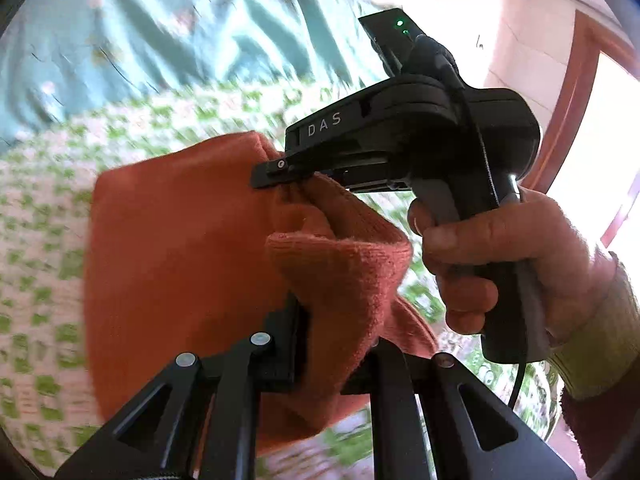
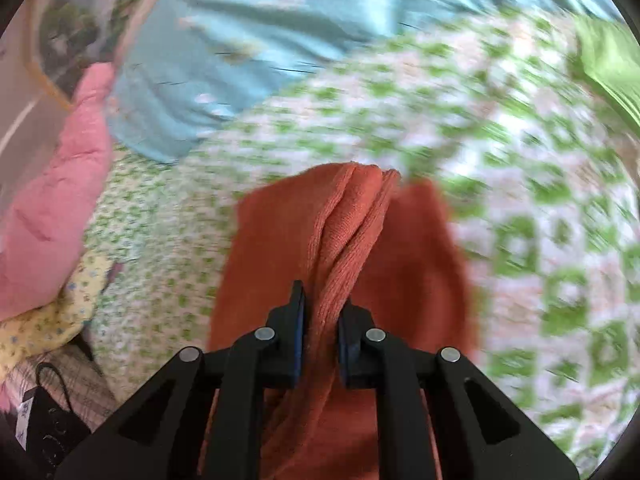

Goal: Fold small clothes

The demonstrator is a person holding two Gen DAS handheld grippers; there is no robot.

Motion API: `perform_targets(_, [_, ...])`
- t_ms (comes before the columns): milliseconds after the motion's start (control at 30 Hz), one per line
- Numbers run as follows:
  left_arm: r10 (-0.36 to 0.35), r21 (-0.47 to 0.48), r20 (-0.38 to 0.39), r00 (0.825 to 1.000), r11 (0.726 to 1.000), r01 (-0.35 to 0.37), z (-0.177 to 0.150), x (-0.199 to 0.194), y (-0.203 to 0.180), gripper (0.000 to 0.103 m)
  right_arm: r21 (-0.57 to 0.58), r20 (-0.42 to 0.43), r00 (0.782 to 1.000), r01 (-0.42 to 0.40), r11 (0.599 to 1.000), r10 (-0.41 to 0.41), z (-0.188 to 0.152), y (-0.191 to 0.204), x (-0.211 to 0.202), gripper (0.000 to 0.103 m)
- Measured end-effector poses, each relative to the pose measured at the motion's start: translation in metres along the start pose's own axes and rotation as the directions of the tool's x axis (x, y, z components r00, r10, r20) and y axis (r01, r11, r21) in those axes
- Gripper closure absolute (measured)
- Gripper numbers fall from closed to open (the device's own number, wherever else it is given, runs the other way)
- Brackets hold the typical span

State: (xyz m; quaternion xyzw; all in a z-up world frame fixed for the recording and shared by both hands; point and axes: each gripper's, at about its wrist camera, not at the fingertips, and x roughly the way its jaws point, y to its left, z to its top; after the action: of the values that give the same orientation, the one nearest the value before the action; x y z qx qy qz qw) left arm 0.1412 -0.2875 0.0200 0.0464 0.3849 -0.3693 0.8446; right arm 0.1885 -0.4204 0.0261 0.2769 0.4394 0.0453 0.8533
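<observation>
Orange garment pinched between both our grippers

We had the left gripper (image 1: 320,344) and right gripper (image 2: 322,340) each clamped on an edge of the orange garment (image 2: 352,240), which hung above the green-checked bedsheet (image 2: 520,200).

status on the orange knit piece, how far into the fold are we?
Done: both grippers have a pinch on the orange knit garment; left gripper and right gripper are each shut on a bunched edge. In hand: the garment hangs lifted over the green-checked bedsheet, views blurred. Left: no flat fold visible yet; it needs laying down and folding. Pink garment and yellow floral garment lie unfolded beside it.
</observation>
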Motion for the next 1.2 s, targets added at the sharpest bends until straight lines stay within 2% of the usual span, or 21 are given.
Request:
perform_targets(133, [-0.001,0.001,-0.031,1.000,1.000,0.001,-0.007,0.016,-0.008,0.092,0.050,-0.028,0.999,0.029,0.998,-0.028,-0.011,-0.034,0.006,0.089])
perform_targets(333, [0.001,-0.011,-0.023,1.000,1.000,-0.001,-0.004,0.013,-0.013,0.091,0.047,0.011,1.000,-0.001,0.999,0.001,-0.012,-0.034,0.003,0.089])
perform_targets(367, [-0.006,-0.014,-0.032,0.999,1.000,0.006,-0.004,0.015,-0.015,0.089,0.036,0.013,1.000,0.012,0.999,-0.013,-0.013,-0.034,0.003,0.089])
perform_targets(467, [-0.048,-0.020,-0.061,0.997,0.999,0.047,-0.005,0.020,-0.008,0.074,0.006,-0.009,0.998,0.069,0.998,-0.069,-0.014,-0.034,0.009,0.086])
perform_targets(500, [-0.060,-0.022,-0.062,0.996,0.998,0.059,-0.007,0.017,-0.008,0.064,0.008,-0.010,0.997,0.071,0.997,-0.071,-0.017,-0.035,0.007,0.080])
perform_targets(533, [-0.082,-0.028,-0.063,0.995,0.996,0.080,-0.009,0.013,-0.006,0.050,0.007,-0.006,0.997,0.079,0.997,-0.079,-0.019,-0.036,0.004,0.068])
perform_targets(567, [-0.072,-0.064,-0.053,0.996,0.996,0.069,-0.011,0.010,-0.005,0.046,0.003,0.000,0.995,0.103,0.995,-0.103,-0.022,-0.036,-0.002,0.062])
perform_targets(600, [-0.076,-0.071,-0.048,0.996,0.995,0.073,-0.012,0.005,-0.003,0.041,-0.003,0.004,0.993,0.114,0.993,-0.114,-0.024,-0.035,-0.005,0.054])
perform_targets(667, [-0.085,-0.076,-0.059,0.995,0.994,0.080,-0.016,-0.005,-0.001,0.040,-0.018,0.018,0.994,0.111,0.994,-0.110,-0.029,-0.033,-0.014,0.044])
perform_targets(733, [-0.096,-0.084,-0.060,0.994,0.992,0.091,-0.020,-0.016,0.003,0.038,-0.016,0.028,0.994,0.108,0.994,-0.108,-0.035,-0.033,-0.022,0.030])
perform_targets(800, [-0.092,-0.099,-0.052,0.994,0.991,0.087,-0.023,-0.031,0.012,0.038,-0.011,0.025,0.994,0.104,0.995,-0.104,-0.041,-0.032,-0.028,0.025])
perform_targets(867, [-0.080,-0.121,-0.023,0.997,0.990,0.077,-0.023,-0.046,0.024,0.031,-0.004,0.013,0.996,0.089,0.996,-0.089,-0.045,-0.032,-0.031,0.023])
perform_targets(900, [-0.069,-0.136,-0.009,0.998,0.988,0.067,-0.024,-0.054,0.030,0.024,-0.003,0.000,0.997,0.080,0.997,-0.080,-0.047,-0.032,-0.031,0.022])
perform_targets(1000, [-0.026,-0.194,0.011,1.000,0.981,0.027,-0.024,-0.071,0.062,0.021,-0.023,-0.020,0.995,0.095,0.995,-0.095,-0.053,-0.031,-0.029,0.022])
perform_targets(1100, [0.064,-0.245,-0.002,0.998,0.967,-0.062,-0.022,-0.071,0.103,0.020,-0.001,-0.042,0.996,0.081,0.997,-0.081,-0.058,-0.039,-0.027,0.022])
perform_targets(1133, [0.072,-0.269,-0.017,0.997,0.960,-0.074,-0.023,-0.069,0.115,0.020,0.017,-0.046,0.997,0.058,0.998,-0.057,-0.059,-0.042,-0.025,0.022])
perform_targets(1200, [0.043,-0.326,-0.052,0.998,0.944,-0.058,-0.023,-0.057,0.139,0.020,0.045,-0.046,0.999,0.010,0.999,-0.008,-0.059,-0.045,-0.023,0.022])
